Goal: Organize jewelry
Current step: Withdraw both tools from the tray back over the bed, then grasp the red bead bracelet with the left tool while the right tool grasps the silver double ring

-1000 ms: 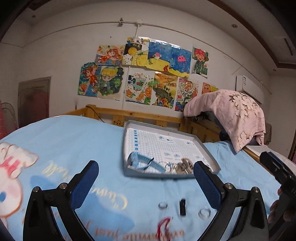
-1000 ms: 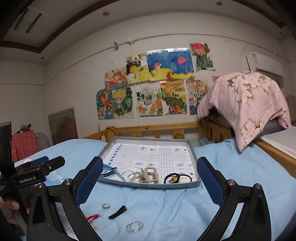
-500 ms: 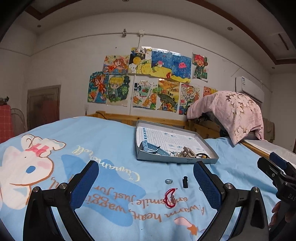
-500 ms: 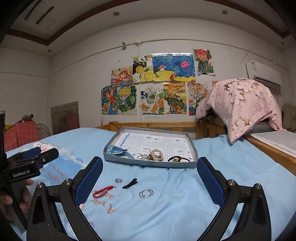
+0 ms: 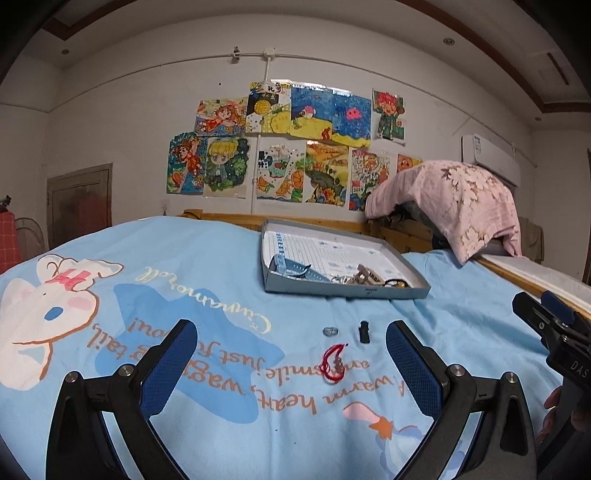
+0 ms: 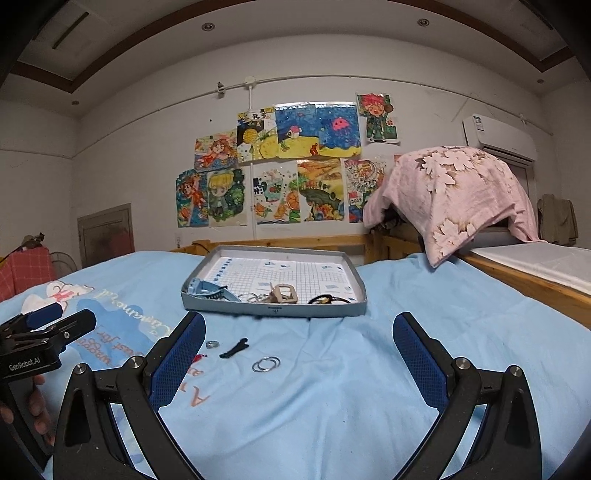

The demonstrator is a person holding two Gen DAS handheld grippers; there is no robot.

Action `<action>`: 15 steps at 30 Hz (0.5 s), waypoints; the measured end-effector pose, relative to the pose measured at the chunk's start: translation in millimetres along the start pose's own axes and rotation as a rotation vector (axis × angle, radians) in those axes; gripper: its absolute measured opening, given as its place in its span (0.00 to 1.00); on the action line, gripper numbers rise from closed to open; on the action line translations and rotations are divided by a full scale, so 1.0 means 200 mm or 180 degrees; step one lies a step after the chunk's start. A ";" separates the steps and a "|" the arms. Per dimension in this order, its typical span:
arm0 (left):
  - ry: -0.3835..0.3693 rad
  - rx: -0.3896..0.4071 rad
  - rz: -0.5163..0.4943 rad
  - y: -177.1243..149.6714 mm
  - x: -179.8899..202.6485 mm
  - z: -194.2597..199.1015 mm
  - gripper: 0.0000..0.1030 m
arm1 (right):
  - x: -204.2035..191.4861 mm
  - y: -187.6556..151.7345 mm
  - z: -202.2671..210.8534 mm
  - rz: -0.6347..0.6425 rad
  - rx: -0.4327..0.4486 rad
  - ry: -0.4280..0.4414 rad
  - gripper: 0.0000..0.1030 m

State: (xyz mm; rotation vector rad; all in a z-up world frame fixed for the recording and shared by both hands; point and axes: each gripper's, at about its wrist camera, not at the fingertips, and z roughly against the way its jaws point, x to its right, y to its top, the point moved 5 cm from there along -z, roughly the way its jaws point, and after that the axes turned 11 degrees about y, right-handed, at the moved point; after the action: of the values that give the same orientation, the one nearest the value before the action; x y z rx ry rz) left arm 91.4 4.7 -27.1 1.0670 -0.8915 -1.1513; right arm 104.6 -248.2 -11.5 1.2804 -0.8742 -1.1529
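many drawings (image 6: 280, 166) above blue printed bedsheet (image 6: 332, 406) holding tray (image 6: 273, 310).

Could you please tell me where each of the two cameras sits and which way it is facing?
Left wrist: on the left gripper, low over the bed, facing the tray and wall; its open fingers and the right gripper show.
Right wrist: on the right gripper, same heading; its open fingers and the left gripper show.
Shared: tray, black clip, small ring.

Dim, cool indoor light falls from recessed ceiling lights (image 6: 208, 26). Shadows on the blue bedsheet (image 6: 332, 387) are soft and faint. Strong fisheye bending curves the ceiling, with black vignetting at the corners. Both views are sharp, slightly grainy, without glare.
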 end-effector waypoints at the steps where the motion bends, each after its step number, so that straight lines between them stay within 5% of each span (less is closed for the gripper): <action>1: 0.0006 -0.0013 -0.0011 -0.01 0.00 0.00 1.00 | 0.00 -0.01 0.00 0.0001 -0.0008 -0.0010 0.97; 15: -0.0100 -0.0592 0.0063 -0.04 -0.03 -0.16 1.00 | 0.03 -0.03 -0.15 -0.0110 -0.0377 0.0100 0.97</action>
State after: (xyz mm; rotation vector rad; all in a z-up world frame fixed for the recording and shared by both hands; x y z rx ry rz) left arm 119.0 15.8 -43.3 0.8891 -0.8009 -1.2123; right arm 133.5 -246.4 -21.5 1.2174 -0.7523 -1.1911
